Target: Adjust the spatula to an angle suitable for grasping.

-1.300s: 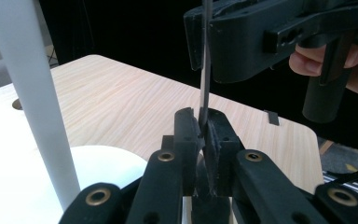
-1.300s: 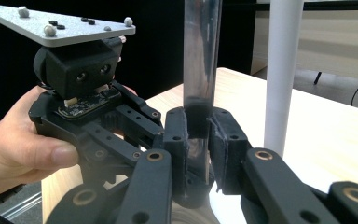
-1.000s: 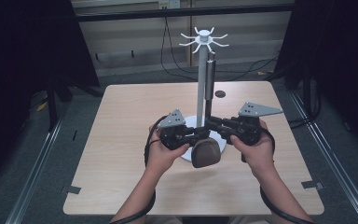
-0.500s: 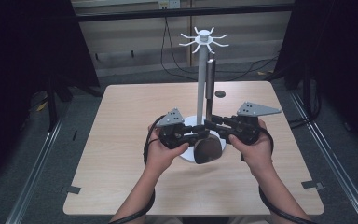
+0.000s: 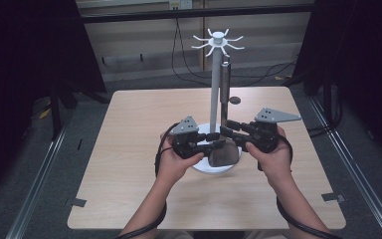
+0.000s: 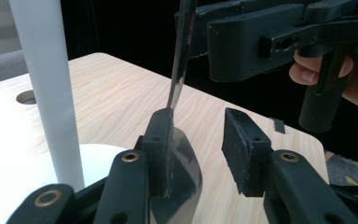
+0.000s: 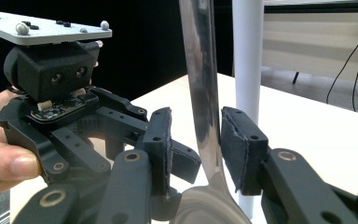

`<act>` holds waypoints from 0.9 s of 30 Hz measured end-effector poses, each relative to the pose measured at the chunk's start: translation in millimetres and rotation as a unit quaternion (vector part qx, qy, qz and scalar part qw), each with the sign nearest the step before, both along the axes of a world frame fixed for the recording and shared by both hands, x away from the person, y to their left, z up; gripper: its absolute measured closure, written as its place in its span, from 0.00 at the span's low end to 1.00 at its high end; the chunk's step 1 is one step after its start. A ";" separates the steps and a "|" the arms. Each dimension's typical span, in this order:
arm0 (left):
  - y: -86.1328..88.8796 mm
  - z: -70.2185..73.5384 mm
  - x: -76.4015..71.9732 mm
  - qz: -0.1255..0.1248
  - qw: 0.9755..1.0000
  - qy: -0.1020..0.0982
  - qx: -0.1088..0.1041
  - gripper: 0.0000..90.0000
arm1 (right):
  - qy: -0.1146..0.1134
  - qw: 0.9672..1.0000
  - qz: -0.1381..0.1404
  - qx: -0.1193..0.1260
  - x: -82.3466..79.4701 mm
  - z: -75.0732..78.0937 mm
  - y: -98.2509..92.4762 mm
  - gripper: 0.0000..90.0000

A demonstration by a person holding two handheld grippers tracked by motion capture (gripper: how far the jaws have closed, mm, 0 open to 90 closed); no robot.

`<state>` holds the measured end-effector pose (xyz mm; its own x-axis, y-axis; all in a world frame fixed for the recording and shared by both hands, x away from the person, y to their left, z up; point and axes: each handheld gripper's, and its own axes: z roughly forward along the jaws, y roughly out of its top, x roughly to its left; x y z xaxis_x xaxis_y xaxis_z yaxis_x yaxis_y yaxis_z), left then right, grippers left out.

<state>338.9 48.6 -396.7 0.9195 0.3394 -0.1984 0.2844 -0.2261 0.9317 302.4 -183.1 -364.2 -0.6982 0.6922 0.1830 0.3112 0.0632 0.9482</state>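
A shiny metal serving utensil (image 5: 224, 99) stands upright beside the white pole (image 5: 214, 84) of a hook stand, handle up and blade (image 5: 224, 155) low over the round base (image 5: 204, 169). I cannot tell whether its top hangs from a hook. My left gripper (image 5: 219, 145) is open at the blade. In the left gripper view (image 6: 198, 140) one pad (image 6: 161, 140) touches the blade and the other stands apart. My right gripper (image 5: 228, 127) is open around the handle. In the right gripper view (image 7: 196, 144) the handle (image 7: 203, 70) runs between the pads, close to the right one.
A small dark round object (image 5: 235, 100) lies on the wooden table (image 5: 129, 149) behind the stand. Tape marks (image 5: 78, 202) sit near the front corners. Cables hang along the wall behind. Dark frames flank the table on both sides.
The blade has moved away from the person, closer to the pole. Both grippers followed it slightly forward and stay on either side of the utensil.
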 end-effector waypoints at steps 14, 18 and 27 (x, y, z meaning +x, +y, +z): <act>2.7 0.9 1.0 0.007 1.000 -0.003 -0.008 0.60 | 0.003 1.000 -0.002 -0.001 1.8 -2.7 -1.9 0.67; 2.1 2.8 -0.1 0.009 1.000 -0.004 -0.010 0.58 | 0.003 1.000 -0.004 -0.005 1.9 -1.2 -3.4 0.66; 2.1 2.6 -2.4 0.005 1.000 -0.005 -0.010 0.56 | 0.001 1.000 -0.004 -0.004 -1.1 -1.2 -5.1 0.63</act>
